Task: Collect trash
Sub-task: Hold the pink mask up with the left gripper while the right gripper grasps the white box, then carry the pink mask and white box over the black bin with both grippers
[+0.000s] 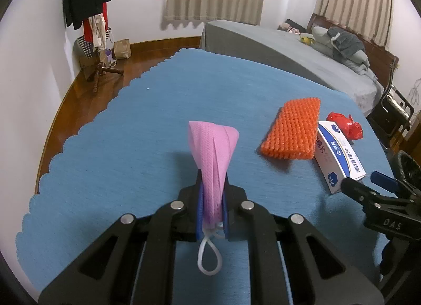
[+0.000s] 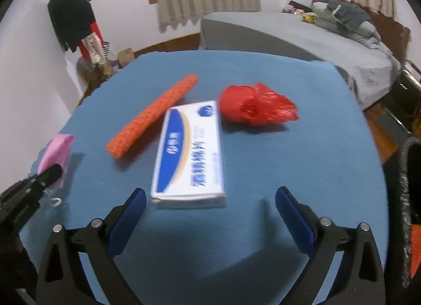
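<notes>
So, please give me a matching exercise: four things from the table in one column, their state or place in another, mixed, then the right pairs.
Things:
1. mask
2. box
3. red bag
4. orange mesh

States:
A. crumpled, behind the box
B. lying flat, left of the box
C. clamped in the left hand-held gripper
D. in front of the open right hand-held gripper

Pairs: 1-C, 2-D, 3-A, 4-B

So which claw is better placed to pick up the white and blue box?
The right claw: it is open and empty, facing the box. The left claw is shut on the pink mask.
</notes>
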The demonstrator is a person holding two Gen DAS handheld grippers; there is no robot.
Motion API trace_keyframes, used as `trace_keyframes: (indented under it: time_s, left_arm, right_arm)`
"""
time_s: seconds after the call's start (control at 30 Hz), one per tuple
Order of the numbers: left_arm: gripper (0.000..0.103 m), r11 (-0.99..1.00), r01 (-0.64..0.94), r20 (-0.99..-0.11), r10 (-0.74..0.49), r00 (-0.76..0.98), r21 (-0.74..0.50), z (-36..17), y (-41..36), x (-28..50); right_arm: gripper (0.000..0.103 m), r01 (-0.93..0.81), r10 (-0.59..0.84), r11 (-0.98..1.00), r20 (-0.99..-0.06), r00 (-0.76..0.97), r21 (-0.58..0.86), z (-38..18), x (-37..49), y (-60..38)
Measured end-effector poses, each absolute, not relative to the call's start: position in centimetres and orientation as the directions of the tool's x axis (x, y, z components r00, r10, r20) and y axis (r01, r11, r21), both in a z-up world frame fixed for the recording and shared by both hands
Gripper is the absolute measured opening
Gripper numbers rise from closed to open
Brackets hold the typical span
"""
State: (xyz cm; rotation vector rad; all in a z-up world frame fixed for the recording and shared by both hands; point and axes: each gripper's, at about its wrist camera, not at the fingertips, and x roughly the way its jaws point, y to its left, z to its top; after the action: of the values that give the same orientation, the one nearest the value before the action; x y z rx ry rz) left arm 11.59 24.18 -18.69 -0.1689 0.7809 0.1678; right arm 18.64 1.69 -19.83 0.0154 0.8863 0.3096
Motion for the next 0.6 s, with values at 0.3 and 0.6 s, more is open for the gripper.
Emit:
trace_keyframes:
  time_s: [0.3, 0.6]
  left_arm:
    - [0.011, 0.971, -0.222, -0.708, 0.093, 0.700, -0.092, -18.1, 23.8, 11.5]
    - [0.011, 0.976, -0.196, -0.702, 0.075, 0.708, -0.093, -17.7, 23.0, 11.7]
  right_arm:
    - [0.080, -0.269, 0.259, 0.956, -0.766, 0.588, 0.117, -20.7, 21.0, 3.8]
    - [0.055, -0.295, 0.308, 0.942, -0.769, 0.560, 0.162, -20.7, 21.3, 2.7]
